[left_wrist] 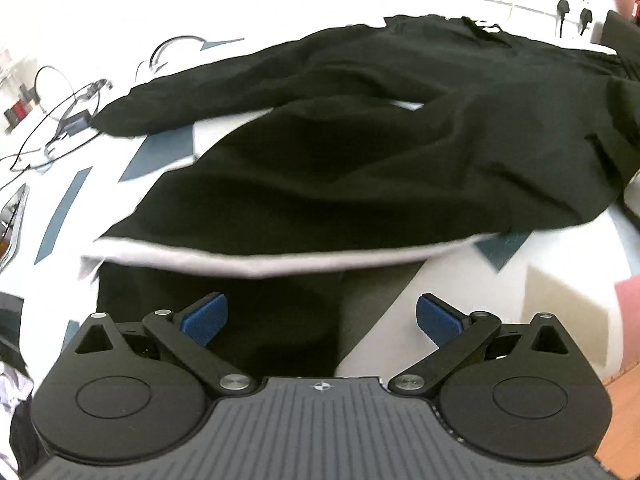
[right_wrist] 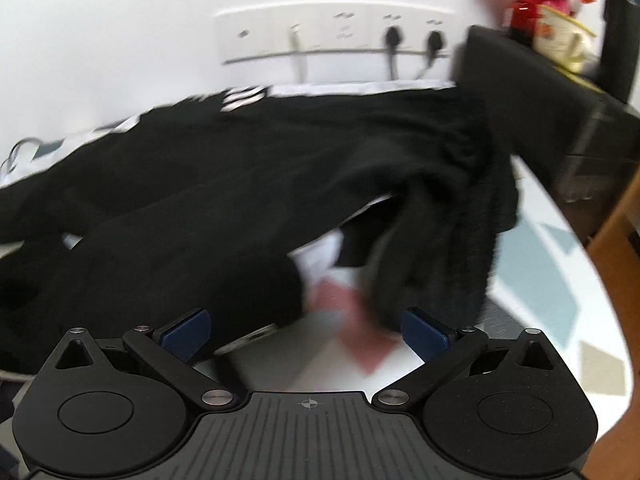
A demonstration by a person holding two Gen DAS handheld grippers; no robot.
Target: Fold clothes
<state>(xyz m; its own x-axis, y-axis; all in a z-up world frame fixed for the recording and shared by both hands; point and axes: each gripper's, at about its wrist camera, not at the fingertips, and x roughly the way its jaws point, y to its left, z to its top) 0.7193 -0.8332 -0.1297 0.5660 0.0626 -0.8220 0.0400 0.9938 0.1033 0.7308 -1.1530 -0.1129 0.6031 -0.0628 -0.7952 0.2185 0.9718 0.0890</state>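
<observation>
A black garment with a white band along its near edge lies spread over a white patterned bed cover. One long sleeve or leg reaches far left. My left gripper is open just short of the garment's near edge, with nothing between its blue pads. In the right wrist view the same black garment is rumpled, with a bunched part hanging at the right above my right gripper. That gripper is open too, over bare cover with a red patch. The view is blurred.
Cables and a small black adapter lie at the far left of the bed. A wall socket strip with two plugs runs behind. A black block and a mug with red flowers stand at the right. A pink sleeve shows at the right edge.
</observation>
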